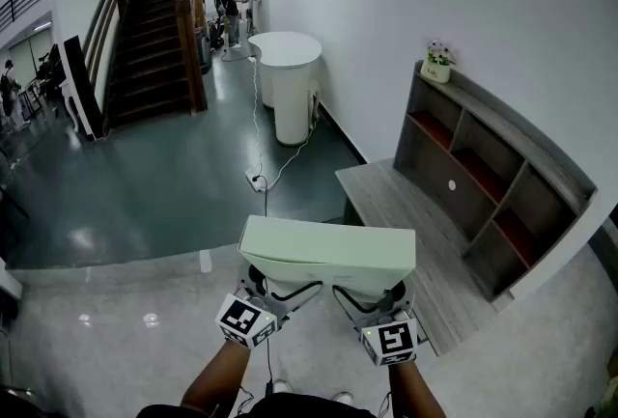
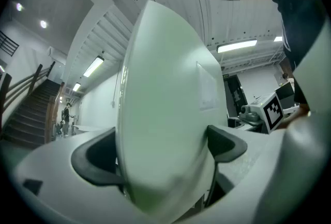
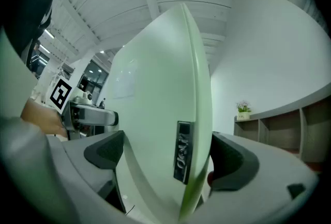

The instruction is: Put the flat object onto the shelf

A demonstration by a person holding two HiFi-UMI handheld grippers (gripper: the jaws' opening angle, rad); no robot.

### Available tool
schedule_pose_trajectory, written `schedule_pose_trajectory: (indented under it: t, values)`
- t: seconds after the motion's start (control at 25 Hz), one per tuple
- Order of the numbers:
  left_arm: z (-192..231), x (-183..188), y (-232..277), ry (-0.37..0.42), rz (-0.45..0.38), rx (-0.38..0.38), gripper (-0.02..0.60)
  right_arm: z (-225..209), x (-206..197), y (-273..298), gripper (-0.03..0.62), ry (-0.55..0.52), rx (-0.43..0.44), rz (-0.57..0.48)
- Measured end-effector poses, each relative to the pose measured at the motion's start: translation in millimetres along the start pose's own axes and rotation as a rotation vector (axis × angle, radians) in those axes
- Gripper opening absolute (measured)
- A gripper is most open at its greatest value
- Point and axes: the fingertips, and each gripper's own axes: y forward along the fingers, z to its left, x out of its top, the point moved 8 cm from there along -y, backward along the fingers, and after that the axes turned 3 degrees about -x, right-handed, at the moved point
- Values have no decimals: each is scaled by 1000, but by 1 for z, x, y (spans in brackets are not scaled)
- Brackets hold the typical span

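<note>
The flat object [image 1: 328,255] is a pale white-green slab that I hold level in front of me, above the floor. My left gripper [image 1: 273,292] grips its near left edge and my right gripper [image 1: 373,296] its near right edge. In the left gripper view the slab [image 2: 165,114] stands edge-on between both dark pads [image 2: 93,161], which press on it. In the right gripper view the slab [image 3: 160,124], with a small dark label, fills the gap between the pads [image 3: 235,161]. The grey shelf [image 1: 483,177] with red-brown boards stands against the wall at the right, ahead of me.
A low grey wooden platform [image 1: 401,213] runs in front of the shelf. A small flower pot [image 1: 438,65] sits on the shelf's top. A white round counter [image 1: 288,78] stands further back, with a cable and power strip [image 1: 257,180] on the floor. Stairs [image 1: 154,20] rise at the left.
</note>
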Motion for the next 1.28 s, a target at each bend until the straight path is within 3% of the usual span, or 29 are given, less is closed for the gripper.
schedule_pose_trajectory:
  t: [0.64,1.28]
  values:
    - [10,-5,-3,3,-4,-3,537,7,-4,10,526,13,1,15]
    - [46,-16,-49,3,-4,-22,537,64,-9,30,526,73,-16,45]
